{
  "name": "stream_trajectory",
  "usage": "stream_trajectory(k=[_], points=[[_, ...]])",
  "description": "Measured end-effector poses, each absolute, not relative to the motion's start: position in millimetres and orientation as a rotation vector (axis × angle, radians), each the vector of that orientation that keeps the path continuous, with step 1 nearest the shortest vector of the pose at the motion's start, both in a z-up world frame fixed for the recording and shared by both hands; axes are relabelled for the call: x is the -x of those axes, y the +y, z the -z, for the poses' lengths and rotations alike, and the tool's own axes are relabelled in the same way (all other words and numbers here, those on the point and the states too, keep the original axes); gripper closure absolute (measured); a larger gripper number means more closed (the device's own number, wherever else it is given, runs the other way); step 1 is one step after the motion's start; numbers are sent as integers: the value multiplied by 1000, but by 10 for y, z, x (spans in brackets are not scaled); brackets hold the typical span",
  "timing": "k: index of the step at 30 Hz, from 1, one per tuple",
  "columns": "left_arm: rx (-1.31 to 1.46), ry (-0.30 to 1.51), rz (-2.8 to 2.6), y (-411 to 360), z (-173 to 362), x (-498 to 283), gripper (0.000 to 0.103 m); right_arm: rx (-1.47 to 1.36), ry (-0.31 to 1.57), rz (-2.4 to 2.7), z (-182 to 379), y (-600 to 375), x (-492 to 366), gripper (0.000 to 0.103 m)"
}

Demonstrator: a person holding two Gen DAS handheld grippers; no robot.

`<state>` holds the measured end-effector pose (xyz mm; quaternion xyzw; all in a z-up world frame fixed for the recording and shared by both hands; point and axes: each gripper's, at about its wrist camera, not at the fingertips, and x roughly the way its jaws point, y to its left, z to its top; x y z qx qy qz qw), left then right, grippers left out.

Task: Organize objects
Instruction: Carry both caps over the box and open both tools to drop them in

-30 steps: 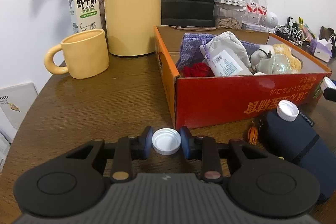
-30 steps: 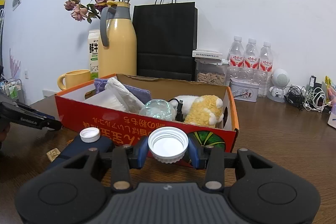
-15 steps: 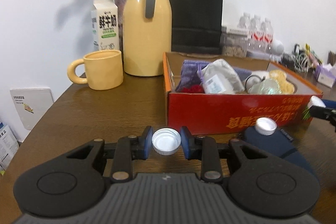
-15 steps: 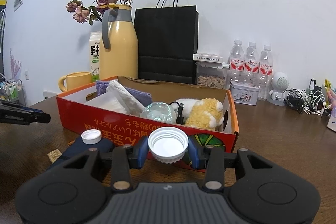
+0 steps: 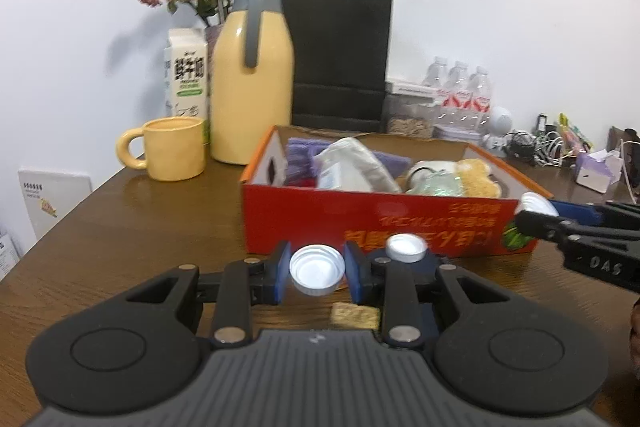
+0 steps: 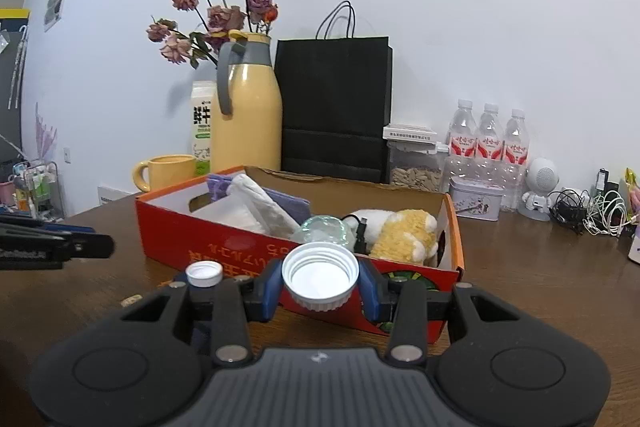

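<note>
My left gripper [image 5: 317,270] is shut on a small white bottle cap [image 5: 317,269], held above the table in front of the red cardboard box [image 5: 376,219]. My right gripper [image 6: 320,281] is shut on a larger white ribbed cap [image 6: 320,279], near the box's right front corner [image 6: 452,267]. The box holds a purple cloth [image 5: 298,151], a white pouch [image 5: 352,167], a clear ball [image 6: 323,229] and a plush toy [image 6: 404,235]. A dark blue bottle with a white cap [image 5: 406,248] lies in front of the box, partly hidden behind my fingers; its cap shows in the right wrist view [image 6: 204,274].
A yellow mug [image 5: 172,149], a milk carton [image 5: 186,75], a yellow thermos [image 5: 252,83] with dried flowers and a black paper bag [image 5: 338,59] stand behind the box. Water bottles [image 6: 488,139], a tin [image 6: 476,203], a small speaker and cables [image 6: 588,211] are at back right. A small tan piece [image 5: 354,315] lies on the table.
My left gripper has lifted and tilted up, drawing back from the box with its cap. My right gripper has risen a little with its cap. The blue bottle has not moved.
</note>
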<state>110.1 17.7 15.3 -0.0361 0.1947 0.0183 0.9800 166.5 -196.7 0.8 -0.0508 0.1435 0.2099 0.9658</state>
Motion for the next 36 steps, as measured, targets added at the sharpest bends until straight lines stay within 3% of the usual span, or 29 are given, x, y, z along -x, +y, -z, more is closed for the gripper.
stream_trajectory(k=[22,36], points=[[55,233,1,-253,-811,-1823,73,77,177,-412,-522,-1815,-2009,64],[75,339,-67,-131,-497,-2732,73,15,295,-326,-256,-1773,-2968,64]])
